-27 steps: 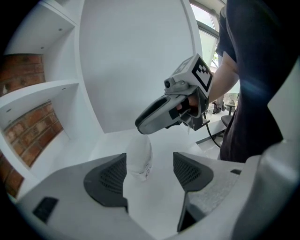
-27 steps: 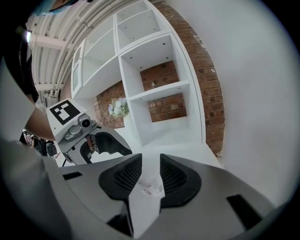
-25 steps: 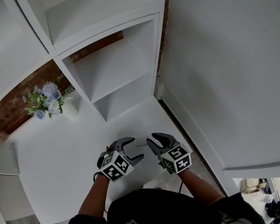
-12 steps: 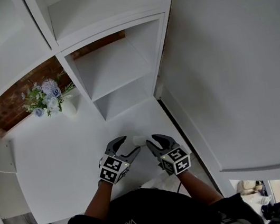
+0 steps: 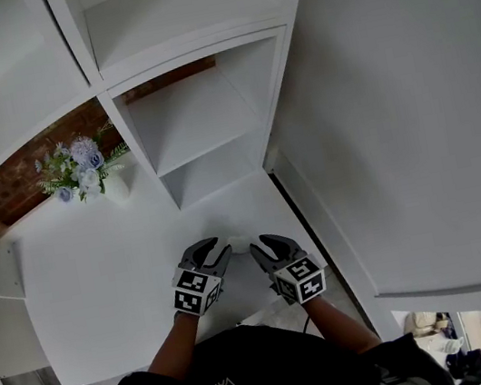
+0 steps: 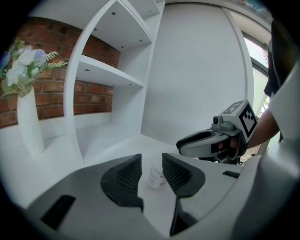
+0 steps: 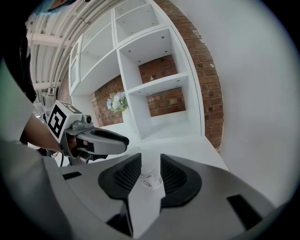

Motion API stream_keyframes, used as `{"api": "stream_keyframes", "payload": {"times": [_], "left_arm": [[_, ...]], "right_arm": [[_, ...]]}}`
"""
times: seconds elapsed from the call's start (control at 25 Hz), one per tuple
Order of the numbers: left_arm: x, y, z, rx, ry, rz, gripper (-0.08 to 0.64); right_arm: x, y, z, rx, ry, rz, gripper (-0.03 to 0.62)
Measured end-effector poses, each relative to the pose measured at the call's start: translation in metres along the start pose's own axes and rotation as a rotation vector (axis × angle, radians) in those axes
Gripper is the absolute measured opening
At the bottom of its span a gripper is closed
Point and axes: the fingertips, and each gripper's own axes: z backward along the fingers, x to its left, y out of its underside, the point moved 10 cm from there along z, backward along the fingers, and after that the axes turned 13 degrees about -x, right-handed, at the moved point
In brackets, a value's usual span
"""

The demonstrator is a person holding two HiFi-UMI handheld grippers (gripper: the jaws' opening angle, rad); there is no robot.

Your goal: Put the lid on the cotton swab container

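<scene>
Nearest, both hands are working low over the desk (image 5: 100, 285), close in front of the person. R gripper (image 7: 150, 169) is gripping the container (image 7: 151, 181). Its jaws are standing part-way apart w/ both pads pressing the sides, holding it upright at the near right of the desk, between the two grippers.

L gripper (image 6: 151, 172) is facing it from the left. Its jaws have just been closing to approx. half-way, w/ the container showing between them, but a gap is showing at the left pad, so prob. not clamping.

Lid: not making it out as a separate piece in any view, so can't tell if it's sitting on top.

For this step, R should be keeping the body steady & upright w/o squeezing harder. L should be taking the cap only, above R's pads, square to the rim, then pressing straight down w/o tilting. The jaws are working very close together, so a knock is the risk.

Farther back, shelves (image 5: 200, 120) and a vase (image 5: 115, 189) at far left are standing well apart from the work.
</scene>
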Motion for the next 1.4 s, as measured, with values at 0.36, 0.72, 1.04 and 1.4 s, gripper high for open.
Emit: {"api": "stream_keyframes", "payload": {"times": [0.36,0.72,1.04,1.4], "left_arm": [[0.000,0.006,-0.004,0.044,-0.001,-0.008,0.060],[0.001,0.004,0.000,0.028,-0.005,0.001,0.040],[-0.003,0.006,0.000,0.033,0.019,-0.007,0.040],[-0.003,0.004,0.006,0.022,0.015,-0.008,0.040]], "right_arm": [[0.002,-0.002,-0.001,0.010,-0.003,-0.011,0.123],[0.003,-0.003,-0.002,0.017,-0.008,0.017,0.126],[-0.003,-0.001,-0.001,0.012,0.010,-0.021,0.152],[0.001,-0.006,-0.001,0.024,0.026,0.007,0.140]]}}
